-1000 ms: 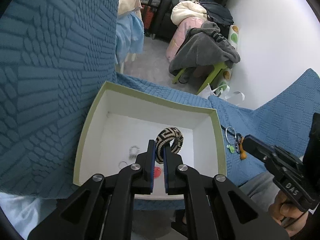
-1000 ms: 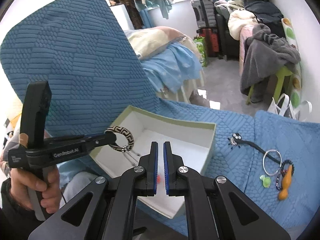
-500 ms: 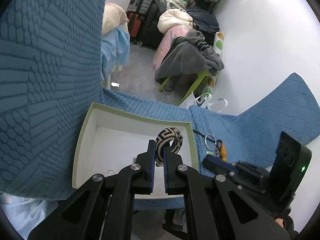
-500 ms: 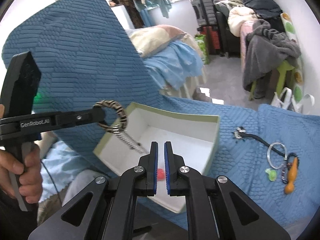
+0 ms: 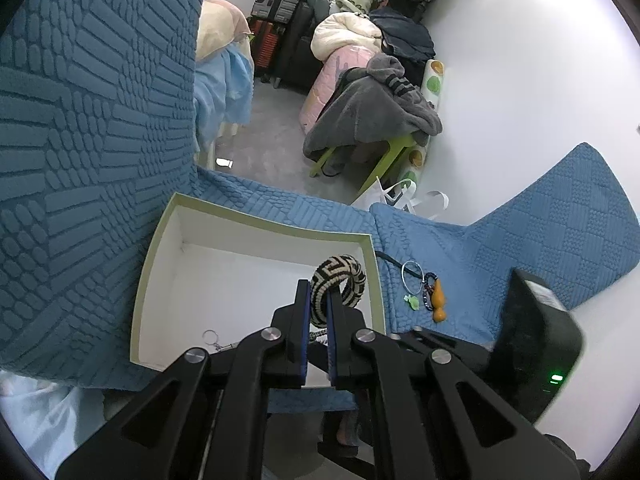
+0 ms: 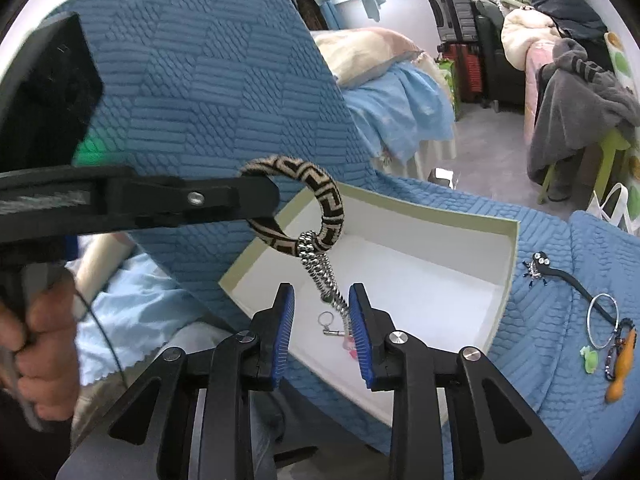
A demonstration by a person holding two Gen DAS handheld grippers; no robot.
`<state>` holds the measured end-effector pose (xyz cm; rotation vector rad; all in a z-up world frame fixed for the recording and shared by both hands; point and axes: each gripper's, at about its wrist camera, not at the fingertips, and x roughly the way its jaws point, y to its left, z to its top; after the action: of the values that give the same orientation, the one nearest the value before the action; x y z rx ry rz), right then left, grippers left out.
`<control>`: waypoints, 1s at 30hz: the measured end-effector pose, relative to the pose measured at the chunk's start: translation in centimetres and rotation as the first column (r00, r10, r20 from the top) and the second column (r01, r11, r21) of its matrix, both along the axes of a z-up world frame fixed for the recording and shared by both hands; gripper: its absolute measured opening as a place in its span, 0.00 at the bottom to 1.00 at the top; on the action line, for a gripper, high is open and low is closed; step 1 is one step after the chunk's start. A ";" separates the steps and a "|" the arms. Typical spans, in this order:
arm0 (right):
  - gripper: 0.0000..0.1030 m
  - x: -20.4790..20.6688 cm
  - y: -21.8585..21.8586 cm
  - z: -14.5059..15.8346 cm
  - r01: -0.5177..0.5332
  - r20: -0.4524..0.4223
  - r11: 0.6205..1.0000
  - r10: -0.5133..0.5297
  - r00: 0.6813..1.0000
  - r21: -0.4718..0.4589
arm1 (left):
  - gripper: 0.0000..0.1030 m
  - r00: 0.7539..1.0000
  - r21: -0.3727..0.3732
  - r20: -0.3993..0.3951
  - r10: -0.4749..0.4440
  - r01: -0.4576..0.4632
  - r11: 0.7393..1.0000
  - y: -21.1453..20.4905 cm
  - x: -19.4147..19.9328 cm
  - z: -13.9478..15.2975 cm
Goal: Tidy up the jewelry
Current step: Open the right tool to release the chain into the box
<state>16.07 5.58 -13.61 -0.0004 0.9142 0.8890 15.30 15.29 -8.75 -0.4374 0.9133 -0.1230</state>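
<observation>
My left gripper is shut on a black-and-cream patterned bangle and holds it above the white box. In the right wrist view the bangle hangs from the left gripper with a silver chain dangling from it. My right gripper is open, its jaws on either side of the chain's lower end, just above the box. A small ring with a pin and a pink piece lie in the box.
On the blue quilted sofa cover right of the box lie a black hair stick, a silver hoop, a green bit and an orange pendant. Behind are a bed, clothes and a suitcase.
My left gripper has lifted the bangle with its chain higher over the box. My right gripper has opened and moved up to the dangling chain.
</observation>
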 end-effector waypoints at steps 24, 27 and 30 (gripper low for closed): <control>0.04 1.2 -1.4 2.5 0.066 0.009 0.997 -0.066 0.998 0.031 | 0.07 0.998 -0.069 -0.054 0.022 -0.026 0.997 1.6 -0.5 -2.8; 0.04 1.5 -1.8 1.4 0.054 -0.011 0.998 -0.054 0.999 0.018 | 0.07 0.999 -0.075 -0.047 0.022 -0.025 0.997 2.0 -0.6 -2.2; 0.07 1.5 -1.6 -0.4 0.038 -0.050 0.999 -0.037 0.998 0.021 | 0.07 0.999 -0.093 -0.036 0.016 -0.019 0.995 2.1 -0.7 -1.7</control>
<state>17.60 3.98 -13.97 0.0579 0.9480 0.8675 14.57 17.42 -10.46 -0.5357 0.9412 -0.1427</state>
